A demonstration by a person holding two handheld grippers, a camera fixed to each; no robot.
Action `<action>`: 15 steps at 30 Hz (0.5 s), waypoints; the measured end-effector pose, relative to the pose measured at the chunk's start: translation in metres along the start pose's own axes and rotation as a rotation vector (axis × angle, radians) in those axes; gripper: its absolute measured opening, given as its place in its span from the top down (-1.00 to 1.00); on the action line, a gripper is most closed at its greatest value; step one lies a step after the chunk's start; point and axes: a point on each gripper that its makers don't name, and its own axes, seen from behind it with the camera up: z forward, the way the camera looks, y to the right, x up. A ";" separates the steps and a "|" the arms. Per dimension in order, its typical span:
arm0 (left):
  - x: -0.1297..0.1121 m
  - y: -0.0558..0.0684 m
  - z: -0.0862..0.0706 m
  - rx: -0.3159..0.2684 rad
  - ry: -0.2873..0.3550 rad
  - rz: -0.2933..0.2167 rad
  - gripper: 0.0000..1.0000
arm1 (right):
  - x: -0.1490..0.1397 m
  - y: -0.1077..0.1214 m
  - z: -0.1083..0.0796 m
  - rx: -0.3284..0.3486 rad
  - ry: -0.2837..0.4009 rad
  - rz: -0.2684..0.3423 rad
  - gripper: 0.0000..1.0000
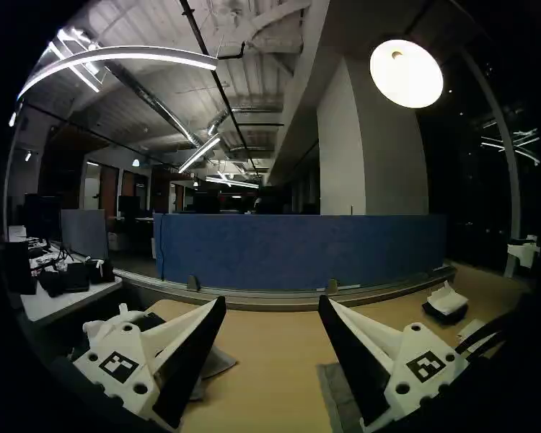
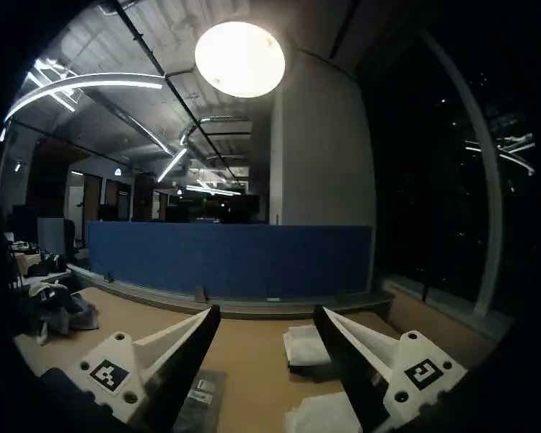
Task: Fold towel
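Left gripper view shows my left gripper [image 1: 270,299] wide open and empty above the desk [image 1: 270,361], a grey towel [image 1: 330,386] lying just beneath, my right gripper [image 2: 265,308] likewise gaping empty, so I judge folding not yet begun: next I must descend and pinch an edge.

You've got two white folded towels [image 2: 305,345] lower right of centre in the right gripper view, one dark cloth [image 2: 202,393] lower centre, one round lamp [image 2: 239,59] up top, one blue partition [image 2: 227,260].
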 end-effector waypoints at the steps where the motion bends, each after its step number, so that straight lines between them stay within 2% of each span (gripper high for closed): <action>1: 0.000 0.001 0.000 -0.004 -0.005 0.003 -0.91 | 0.000 0.000 0.000 0.002 -0.004 -0.001 -1.00; 6: -0.001 0.011 -0.001 -0.041 -0.040 0.032 -0.91 | -0.001 -0.003 -0.001 0.027 -0.032 -0.009 -1.00; 9: -0.011 0.024 -0.002 -0.093 -0.092 0.064 -0.91 | -0.006 -0.012 -0.001 0.075 -0.069 -0.019 -1.00; 15: -0.040 0.050 -0.009 -0.220 -0.229 0.131 -0.91 | -0.025 -0.038 -0.005 0.213 -0.206 -0.047 -1.00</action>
